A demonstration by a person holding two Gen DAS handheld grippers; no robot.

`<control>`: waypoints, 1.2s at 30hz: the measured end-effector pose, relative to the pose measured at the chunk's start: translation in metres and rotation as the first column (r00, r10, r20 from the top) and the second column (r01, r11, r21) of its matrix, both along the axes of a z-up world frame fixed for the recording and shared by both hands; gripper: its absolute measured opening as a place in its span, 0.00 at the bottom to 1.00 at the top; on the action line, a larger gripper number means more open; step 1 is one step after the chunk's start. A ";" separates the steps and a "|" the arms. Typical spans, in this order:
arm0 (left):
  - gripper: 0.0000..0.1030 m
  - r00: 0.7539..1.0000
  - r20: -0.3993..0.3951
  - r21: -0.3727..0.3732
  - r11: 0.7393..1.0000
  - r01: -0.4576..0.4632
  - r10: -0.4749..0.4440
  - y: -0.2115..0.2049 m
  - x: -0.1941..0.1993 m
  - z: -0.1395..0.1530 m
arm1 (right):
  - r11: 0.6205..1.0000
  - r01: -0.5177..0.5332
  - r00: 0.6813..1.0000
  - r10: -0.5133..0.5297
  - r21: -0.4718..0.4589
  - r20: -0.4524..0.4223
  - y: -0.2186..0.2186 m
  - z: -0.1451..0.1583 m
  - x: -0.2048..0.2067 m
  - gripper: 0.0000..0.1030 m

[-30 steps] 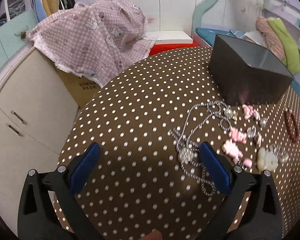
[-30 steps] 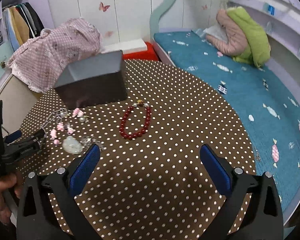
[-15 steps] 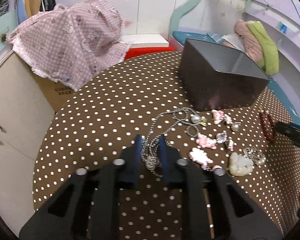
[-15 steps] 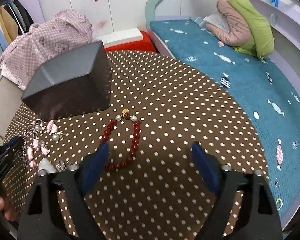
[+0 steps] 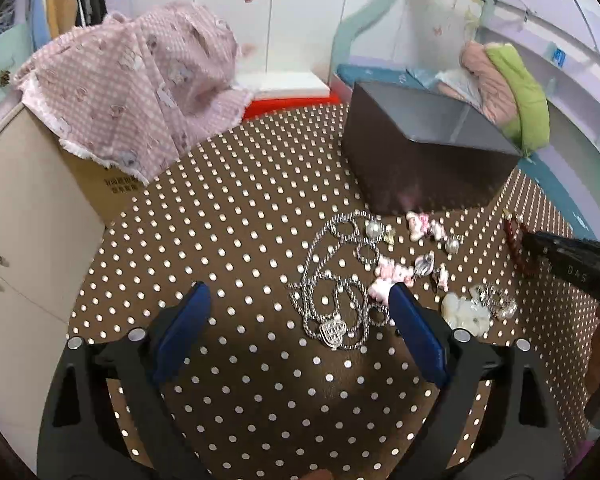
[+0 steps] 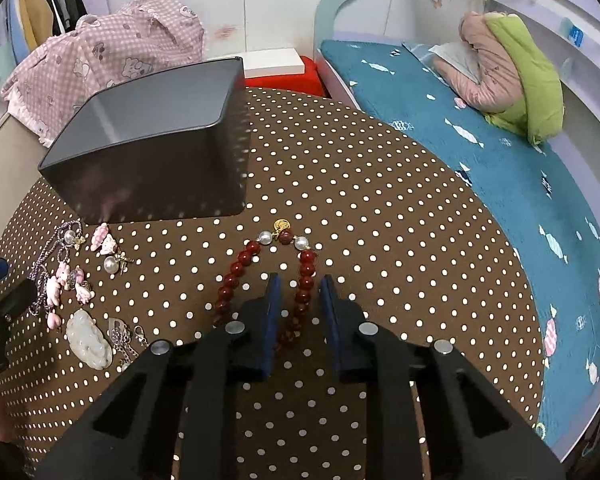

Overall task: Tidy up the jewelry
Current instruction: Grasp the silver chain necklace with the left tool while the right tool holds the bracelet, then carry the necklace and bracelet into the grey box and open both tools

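A silver chain necklace (image 5: pixel 336 280) with a heart pendant lies on the brown dotted table (image 5: pixel 236 208), between the open fingers of my left gripper (image 5: pixel 300 320). Pink charms (image 5: pixel 392 272), pearls and a pale jade pendant (image 5: pixel 466 314) lie to its right. A dark grey open box (image 6: pixel 156 120) stands behind them. My right gripper (image 6: pixel 299 300) has its jaws closed narrowly around one side of a red bead bracelet (image 6: pixel 306 268); the beads sit between the pads. The right gripper's side also shows in the left wrist view (image 5: pixel 572 264).
A pink checked cloth (image 5: pixel 140 80) lies over a cabinet at the back left. A bed with a teal cover (image 6: pixel 480 152) borders the table on the right. A red and white box (image 6: pixel 280 68) sits behind the table.
My left gripper was shut near the necklace pendant and has opened wide. My right gripper has moved down onto the red bracelet and closed from wide open to a narrow gap.
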State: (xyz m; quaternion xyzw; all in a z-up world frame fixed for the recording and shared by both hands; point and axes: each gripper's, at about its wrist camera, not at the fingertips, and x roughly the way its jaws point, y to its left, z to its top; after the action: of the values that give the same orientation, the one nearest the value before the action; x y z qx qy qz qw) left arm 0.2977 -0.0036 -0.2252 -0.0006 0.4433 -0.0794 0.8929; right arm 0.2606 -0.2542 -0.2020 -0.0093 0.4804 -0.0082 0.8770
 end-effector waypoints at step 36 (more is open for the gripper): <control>0.28 0.996 0.017 0.062 0.995 0.084 -0.085 -0.001 -0.023 -0.002 | 0.997 -0.067 0.998 0.067 0.048 -0.014 -0.005 0.004 -0.025 0.06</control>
State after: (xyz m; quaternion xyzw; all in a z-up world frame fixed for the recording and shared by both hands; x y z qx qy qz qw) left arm 0.2743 -0.0044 -0.2276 0.0462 0.4363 -0.1034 0.8927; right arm 0.2359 -0.2597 -0.1983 -0.0045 0.4865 0.0327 0.8730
